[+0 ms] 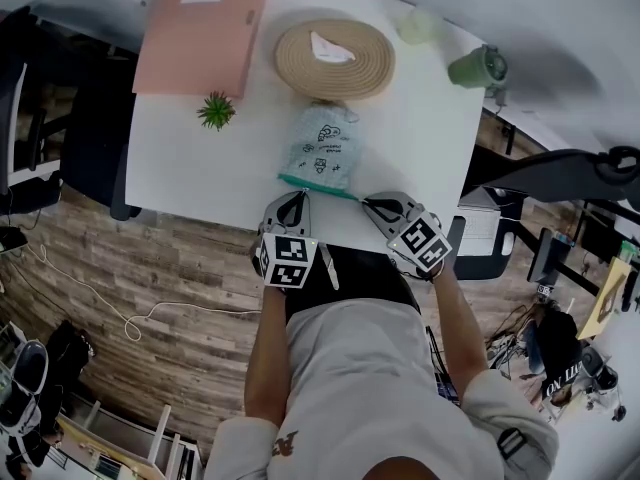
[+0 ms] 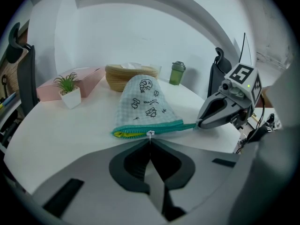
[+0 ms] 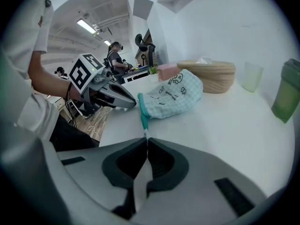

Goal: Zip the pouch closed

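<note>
A pale checked pouch [image 1: 322,146] with cartoon prints lies on the white table [image 1: 200,168], its teal zipper edge [image 1: 318,185] facing me. My left gripper [image 1: 296,197] is shut on the small white zipper pull [image 2: 150,134]. Left of the pull the mouth gapes and shows yellow lining [image 2: 125,134]; to its right the zipper is closed. My right gripper [image 1: 366,203] is shut on the teal end tab [image 3: 143,124] at the pouch's right end, seen also in the left gripper view [image 2: 190,125].
Behind the pouch stands a woven basket [image 1: 335,58] with tissue inside. A pink box [image 1: 205,28] and a small potted plant [image 1: 216,110] sit at the left, a clear cup [image 1: 418,25] and green bottle [image 1: 478,68] at the right. Black chairs flank the table.
</note>
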`<state>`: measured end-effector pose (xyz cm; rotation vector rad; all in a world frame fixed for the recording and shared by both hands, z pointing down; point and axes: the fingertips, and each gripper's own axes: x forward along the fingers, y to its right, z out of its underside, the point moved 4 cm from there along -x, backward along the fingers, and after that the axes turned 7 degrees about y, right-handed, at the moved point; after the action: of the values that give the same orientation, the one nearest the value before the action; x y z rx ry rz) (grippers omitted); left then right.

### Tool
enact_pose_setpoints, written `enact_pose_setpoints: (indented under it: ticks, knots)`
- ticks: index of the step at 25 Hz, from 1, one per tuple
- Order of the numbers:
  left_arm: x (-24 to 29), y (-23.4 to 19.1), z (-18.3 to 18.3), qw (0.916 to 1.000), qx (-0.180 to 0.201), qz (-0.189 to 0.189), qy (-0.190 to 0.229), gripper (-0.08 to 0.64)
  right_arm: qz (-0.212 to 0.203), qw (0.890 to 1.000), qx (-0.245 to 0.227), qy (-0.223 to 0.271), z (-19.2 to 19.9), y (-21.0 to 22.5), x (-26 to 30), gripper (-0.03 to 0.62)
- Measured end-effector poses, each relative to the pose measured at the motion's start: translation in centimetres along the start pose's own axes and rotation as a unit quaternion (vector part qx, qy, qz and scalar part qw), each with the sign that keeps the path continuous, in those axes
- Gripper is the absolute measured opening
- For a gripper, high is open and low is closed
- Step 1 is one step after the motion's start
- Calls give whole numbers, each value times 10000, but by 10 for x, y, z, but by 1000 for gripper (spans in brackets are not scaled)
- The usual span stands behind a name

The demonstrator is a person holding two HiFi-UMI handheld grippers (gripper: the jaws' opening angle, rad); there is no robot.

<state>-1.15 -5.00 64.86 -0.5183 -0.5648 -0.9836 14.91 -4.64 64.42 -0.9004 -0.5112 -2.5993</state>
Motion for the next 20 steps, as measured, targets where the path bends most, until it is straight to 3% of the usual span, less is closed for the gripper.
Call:
enact_pose_setpoints:
  ticks: [20]
  knots:
    - [-7, -25, 0, 9998, -7, -168, -59, -3, 200, 9998, 63, -44, 0, 1, -1, 6]
